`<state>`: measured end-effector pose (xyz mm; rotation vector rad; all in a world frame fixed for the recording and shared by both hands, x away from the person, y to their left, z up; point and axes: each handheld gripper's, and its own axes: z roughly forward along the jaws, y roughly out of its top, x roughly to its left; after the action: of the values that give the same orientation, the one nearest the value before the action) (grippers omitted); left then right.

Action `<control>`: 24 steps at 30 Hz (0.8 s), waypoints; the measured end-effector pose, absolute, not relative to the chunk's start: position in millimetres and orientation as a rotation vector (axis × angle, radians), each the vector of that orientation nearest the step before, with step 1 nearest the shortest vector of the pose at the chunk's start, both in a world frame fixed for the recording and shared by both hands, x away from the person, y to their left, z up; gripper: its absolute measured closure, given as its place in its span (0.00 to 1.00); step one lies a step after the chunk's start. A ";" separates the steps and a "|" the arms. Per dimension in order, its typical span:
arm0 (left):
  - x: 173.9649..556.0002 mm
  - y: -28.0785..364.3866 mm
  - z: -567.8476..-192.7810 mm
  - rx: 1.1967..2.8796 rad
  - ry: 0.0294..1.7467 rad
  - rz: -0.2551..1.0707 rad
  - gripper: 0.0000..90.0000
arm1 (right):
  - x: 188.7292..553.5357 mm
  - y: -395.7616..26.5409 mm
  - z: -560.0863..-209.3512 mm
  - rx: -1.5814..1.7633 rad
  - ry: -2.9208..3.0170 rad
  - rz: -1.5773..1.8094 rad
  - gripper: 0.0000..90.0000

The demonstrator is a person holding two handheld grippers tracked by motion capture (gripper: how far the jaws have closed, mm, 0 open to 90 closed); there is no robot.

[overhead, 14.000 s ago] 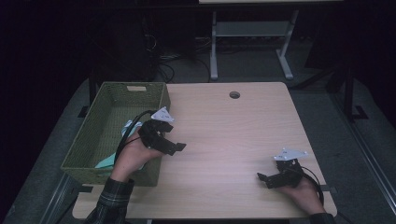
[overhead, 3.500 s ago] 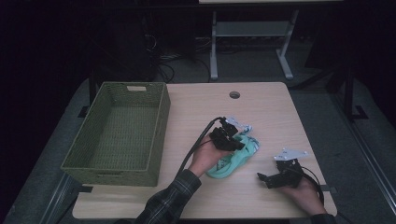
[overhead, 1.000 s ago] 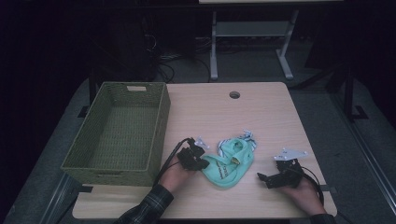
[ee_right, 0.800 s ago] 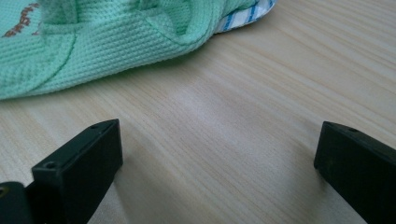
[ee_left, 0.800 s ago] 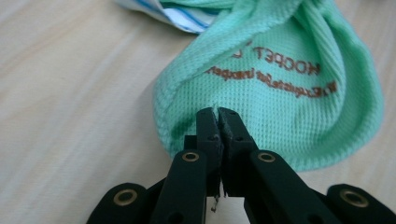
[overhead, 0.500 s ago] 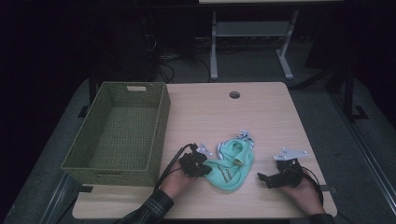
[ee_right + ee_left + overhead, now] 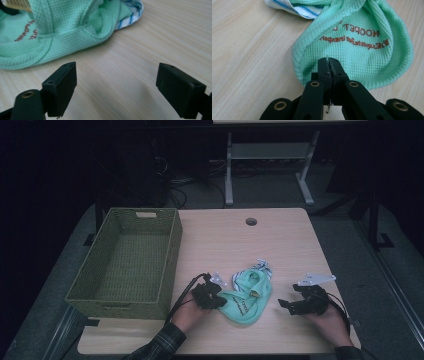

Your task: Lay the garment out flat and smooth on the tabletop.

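A mint-green waffle cloth (image 7: 247,295) with brown lettering lies crumpled on the table's near half, a blue-striped white part (image 7: 261,266) at its far end. My left gripper (image 7: 220,301) lies at the cloth's left edge. In the left gripper view its jaws (image 7: 329,62) are shut on a pinch of the cloth's hem (image 7: 362,45). My right gripper (image 7: 286,306) rests on the table just right of the cloth. Its jaws (image 7: 116,75) stand open and have just been closing, with bare wood between them; the cloth (image 7: 50,32) lies ahead to the left.
A green woven basket (image 7: 172,255) stands at the table's left side, nothing visible inside it. The wooden table (image 7: 280,245) has a round cable hole (image 7: 251,221) near its far edge. A white desk frame stands on the floor behind.
The cloth has come from the basket side to the table's near middle, carried by my left gripper. Over the last second both hands and the cloth have hardly moved.
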<state>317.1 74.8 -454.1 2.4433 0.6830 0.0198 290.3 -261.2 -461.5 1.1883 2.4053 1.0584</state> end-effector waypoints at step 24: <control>318.2 74.1 -453.5 2.453 0.671 0.029 0.98 | 322.9 -249.3 -406.8 1.015 2.443 1.269 0.75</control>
<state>318.2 74.1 -453.5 2.4534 0.6711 0.0294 322.9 -249.3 -406.8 1.0151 2.4429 1.2687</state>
